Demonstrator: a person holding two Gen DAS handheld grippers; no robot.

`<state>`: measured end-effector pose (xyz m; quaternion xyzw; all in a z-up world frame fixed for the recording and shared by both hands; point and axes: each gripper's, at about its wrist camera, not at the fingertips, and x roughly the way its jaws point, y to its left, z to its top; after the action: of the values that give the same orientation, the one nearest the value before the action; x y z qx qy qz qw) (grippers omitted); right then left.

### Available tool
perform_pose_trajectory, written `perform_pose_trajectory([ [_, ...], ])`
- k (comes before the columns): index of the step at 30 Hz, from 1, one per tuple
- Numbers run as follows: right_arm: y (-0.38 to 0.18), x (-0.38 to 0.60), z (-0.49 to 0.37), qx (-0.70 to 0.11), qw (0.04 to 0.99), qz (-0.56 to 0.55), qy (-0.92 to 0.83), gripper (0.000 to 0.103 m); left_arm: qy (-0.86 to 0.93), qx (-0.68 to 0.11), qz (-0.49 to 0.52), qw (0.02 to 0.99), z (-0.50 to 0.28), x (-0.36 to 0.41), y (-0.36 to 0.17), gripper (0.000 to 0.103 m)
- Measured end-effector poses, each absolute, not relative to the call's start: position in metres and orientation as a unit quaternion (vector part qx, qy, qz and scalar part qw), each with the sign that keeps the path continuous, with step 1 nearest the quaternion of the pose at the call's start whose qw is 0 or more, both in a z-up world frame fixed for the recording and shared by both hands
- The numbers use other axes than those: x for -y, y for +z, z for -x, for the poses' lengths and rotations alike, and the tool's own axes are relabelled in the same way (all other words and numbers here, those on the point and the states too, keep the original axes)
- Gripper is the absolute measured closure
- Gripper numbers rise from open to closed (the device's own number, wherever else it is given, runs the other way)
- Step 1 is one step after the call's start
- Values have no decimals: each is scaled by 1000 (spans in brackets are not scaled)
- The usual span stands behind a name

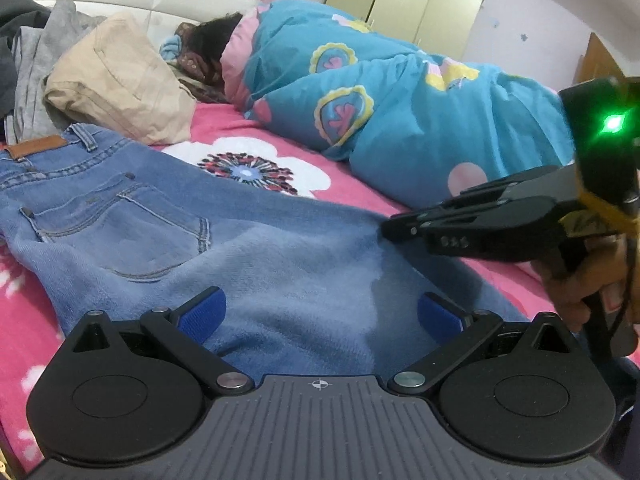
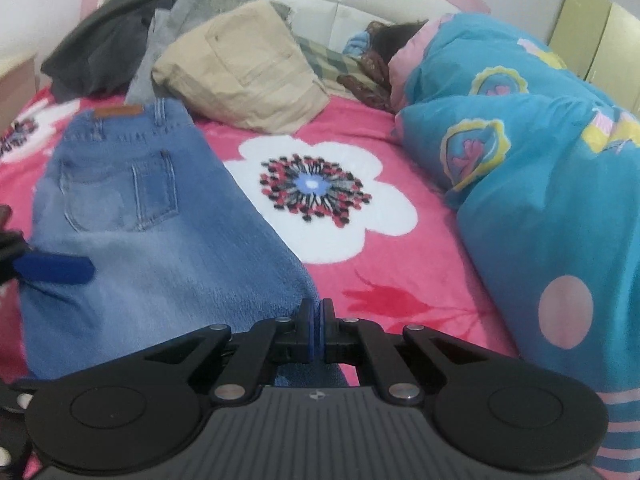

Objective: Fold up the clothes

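Lying flat on bed – jeans (image 1: 256, 256), left gripper (image 1: 320, 314) spread, right gripper (image 2: 317, 330) pressed together at denim edge.

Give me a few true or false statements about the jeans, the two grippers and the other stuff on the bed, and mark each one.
1. The jeans lie back-pocket side up. True.
2. The left gripper is shut. False: its blue pads stand wide apart over the denim.
3. The right gripper is shut, at the jeans' edge. True.
4. The beige garment lies on top of the jeans. False: it lies beyond the waistband, on the pink blanket.
5. The quilt is red. False: it is blue, with patterned patches.
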<state>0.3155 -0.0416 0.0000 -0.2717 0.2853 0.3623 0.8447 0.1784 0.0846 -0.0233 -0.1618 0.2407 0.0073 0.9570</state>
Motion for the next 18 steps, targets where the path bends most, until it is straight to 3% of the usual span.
perform_pose_trajectory([
  [10, -33, 48, -330, -321, 840, 253, 358, 100, 10, -255, 140, 957, -182, -80, -29, 0],
  [14, -12, 83, -338, -335, 863, 185, 331, 78, 9, -257, 141, 956, -181, -81, -29, 0],
  [18, 21, 149, -331, -335, 890, 100, 293, 78, 10, -257, 141, 956, -181, -80, -28, 0],
])
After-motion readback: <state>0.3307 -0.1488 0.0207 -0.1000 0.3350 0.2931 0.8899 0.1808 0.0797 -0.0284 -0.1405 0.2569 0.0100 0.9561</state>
